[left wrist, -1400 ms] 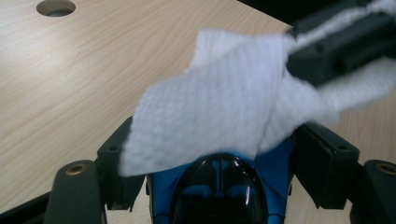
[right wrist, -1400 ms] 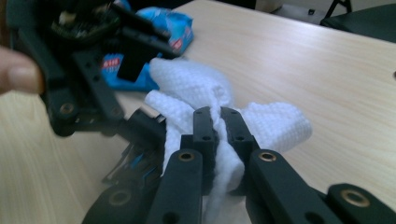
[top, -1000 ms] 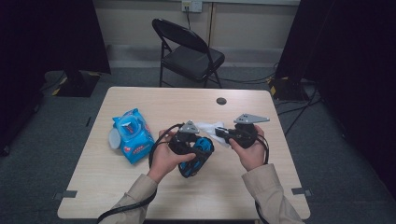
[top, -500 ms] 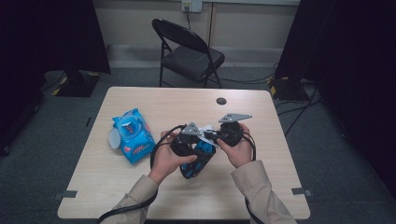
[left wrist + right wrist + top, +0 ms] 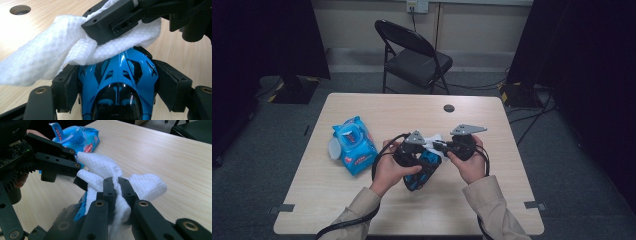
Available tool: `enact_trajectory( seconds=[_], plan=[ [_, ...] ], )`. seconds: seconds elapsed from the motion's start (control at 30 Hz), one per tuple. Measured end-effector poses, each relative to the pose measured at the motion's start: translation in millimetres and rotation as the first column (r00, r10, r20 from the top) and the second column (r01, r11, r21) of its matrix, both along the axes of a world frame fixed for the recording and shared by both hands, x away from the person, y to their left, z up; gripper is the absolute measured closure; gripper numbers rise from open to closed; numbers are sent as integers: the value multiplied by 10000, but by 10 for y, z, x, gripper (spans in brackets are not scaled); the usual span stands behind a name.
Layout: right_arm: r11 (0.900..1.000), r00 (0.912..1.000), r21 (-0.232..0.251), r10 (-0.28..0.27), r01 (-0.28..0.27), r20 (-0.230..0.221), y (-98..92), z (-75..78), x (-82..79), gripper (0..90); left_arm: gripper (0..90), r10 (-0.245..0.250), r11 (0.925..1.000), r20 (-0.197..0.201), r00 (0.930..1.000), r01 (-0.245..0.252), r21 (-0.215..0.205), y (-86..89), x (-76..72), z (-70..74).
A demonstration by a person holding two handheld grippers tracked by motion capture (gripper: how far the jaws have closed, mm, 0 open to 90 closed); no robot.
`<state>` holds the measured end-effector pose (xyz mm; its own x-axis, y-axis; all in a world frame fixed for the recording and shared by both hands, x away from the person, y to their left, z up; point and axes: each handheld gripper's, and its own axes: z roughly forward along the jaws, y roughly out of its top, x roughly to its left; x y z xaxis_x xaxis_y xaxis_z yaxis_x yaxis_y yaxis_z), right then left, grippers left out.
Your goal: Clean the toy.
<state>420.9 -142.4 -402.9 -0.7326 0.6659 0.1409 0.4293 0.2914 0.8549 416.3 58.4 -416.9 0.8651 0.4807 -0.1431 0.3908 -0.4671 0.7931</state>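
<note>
A glossy blue and black toy car (image 5: 120,82) sits nose-up between the jaws of my left gripper (image 5: 119,75), which is shut on its two sides. In the high view the car (image 5: 421,172) hangs under the left gripper (image 5: 419,155) above the table's middle. My right gripper (image 5: 116,183) is shut on a white wet wipe (image 5: 147,185). That wipe (image 5: 45,62) drapes over the car's top end, with the right gripper (image 5: 117,20) lying on it. Both meet at mid-table, the right gripper (image 5: 443,145) and the wipe (image 5: 434,139).
A blue pack of wipes (image 5: 353,145) with its lid flipped up lies on the left part of the wooden table (image 5: 492,115). A round cable hole (image 5: 449,108) is near the far edge. A black folding chair (image 5: 412,55) stands beyond the table.
The right gripper with the wipe has shifted a little to the left, up against the car in the left gripper. The left hand has stayed put.
</note>
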Motion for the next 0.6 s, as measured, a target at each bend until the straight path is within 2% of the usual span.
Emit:
enact_trajectory(
  seconds=[0.17,0.3,0.43,0.6],
  plan=[
    [9999,10000,122,-54,54,45,-52,2,-29,866,262,129,9999,-74,9999,-128,86,19,18,-2],
    [10000,9999,15,48,-48,100,-62,6,-55,866,262,352,9991,-36,9994,-351,244,55,42,1],
    [9997,9997,-111,205,-203,167,-52,7,-85,866,262,523,9984,3,9986,-523,209,98,69,5],
    [9988,9985,-339,372,-358,407,-19,-9,-153,865,262,542,9977,12,9985,-542,399,117,77,3]
  ],
)
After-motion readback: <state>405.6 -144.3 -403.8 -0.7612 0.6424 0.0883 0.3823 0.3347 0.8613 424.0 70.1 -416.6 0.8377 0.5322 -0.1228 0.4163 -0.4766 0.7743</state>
